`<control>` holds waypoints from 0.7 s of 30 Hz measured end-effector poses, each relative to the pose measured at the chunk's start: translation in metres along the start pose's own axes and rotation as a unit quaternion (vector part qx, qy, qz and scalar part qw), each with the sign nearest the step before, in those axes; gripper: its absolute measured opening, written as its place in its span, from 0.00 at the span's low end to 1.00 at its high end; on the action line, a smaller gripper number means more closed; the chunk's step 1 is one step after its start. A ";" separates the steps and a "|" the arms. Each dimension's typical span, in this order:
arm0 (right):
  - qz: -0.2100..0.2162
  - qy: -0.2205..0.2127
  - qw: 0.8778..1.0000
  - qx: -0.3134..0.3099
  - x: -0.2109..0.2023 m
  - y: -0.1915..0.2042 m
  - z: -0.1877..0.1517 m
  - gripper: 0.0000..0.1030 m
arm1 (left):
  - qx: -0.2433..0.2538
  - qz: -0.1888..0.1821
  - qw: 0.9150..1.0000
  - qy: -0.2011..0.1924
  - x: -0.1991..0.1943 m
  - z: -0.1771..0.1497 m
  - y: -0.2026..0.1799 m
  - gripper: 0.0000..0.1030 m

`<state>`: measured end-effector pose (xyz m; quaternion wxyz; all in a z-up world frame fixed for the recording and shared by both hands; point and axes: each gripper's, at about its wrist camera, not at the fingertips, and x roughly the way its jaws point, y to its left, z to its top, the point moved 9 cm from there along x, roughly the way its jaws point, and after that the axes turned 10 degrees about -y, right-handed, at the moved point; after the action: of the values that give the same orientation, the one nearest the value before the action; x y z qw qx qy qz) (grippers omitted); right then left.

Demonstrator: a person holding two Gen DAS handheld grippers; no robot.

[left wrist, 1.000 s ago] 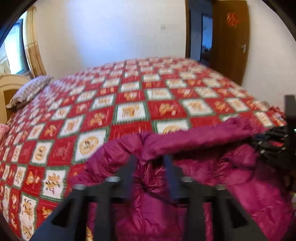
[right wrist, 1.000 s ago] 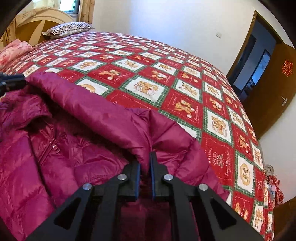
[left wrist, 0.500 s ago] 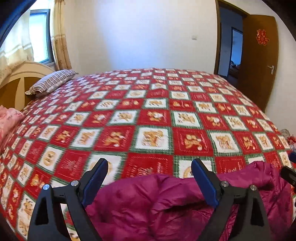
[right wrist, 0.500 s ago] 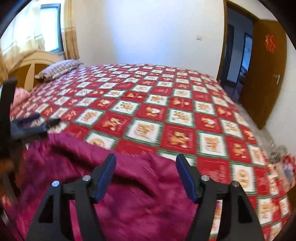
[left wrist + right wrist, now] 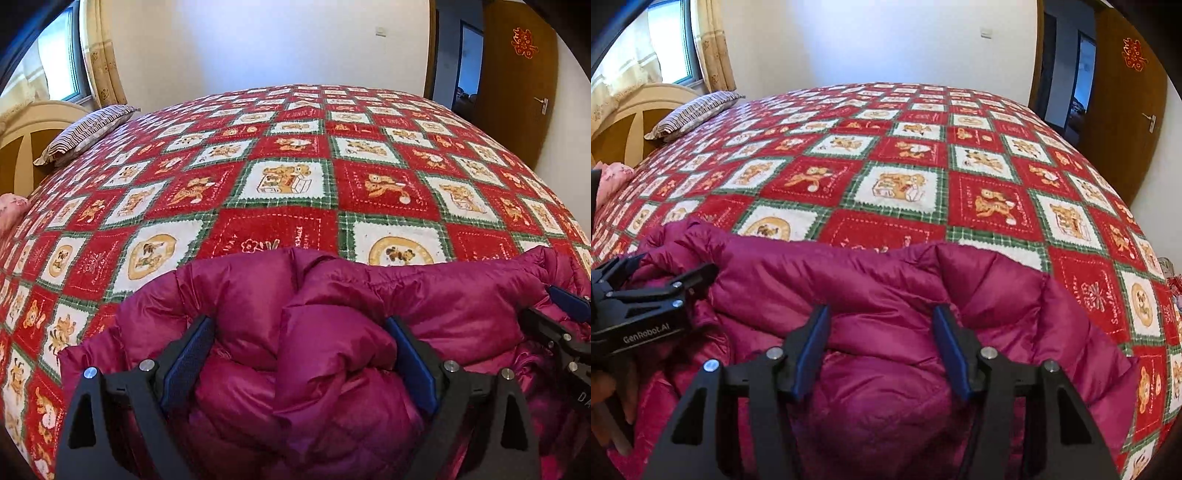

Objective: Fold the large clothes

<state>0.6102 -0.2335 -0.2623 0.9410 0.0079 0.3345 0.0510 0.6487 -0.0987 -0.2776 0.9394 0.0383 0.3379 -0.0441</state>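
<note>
Magenta quilted down jacket [image 5: 332, 332] was laid bunched at near edge of bed, w/ puffy folds.

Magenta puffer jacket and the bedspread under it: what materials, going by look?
Puffer jacket: looks like thin nylon or polyester shell, slight sheen, stitched into puffy padded sections; the filling can't be seen. Bedspread: seems a soft, matte fleece or plush, fuzzy nap visible on the white squares, printed red-and-green check with bear motifs.
</note>
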 end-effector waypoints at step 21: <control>-0.009 0.008 1.000 -0.007 0.007 0.003 -0.005 0.59 | 0.023 0.026 0.999 0.000 0.005 -0.002 -0.001 0.94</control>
<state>0.6124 -0.2302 -0.2707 0.9388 -0.0022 0.3414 0.0450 0.6515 -0.0998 -0.2825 0.9392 0.0683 0.3354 -0.0272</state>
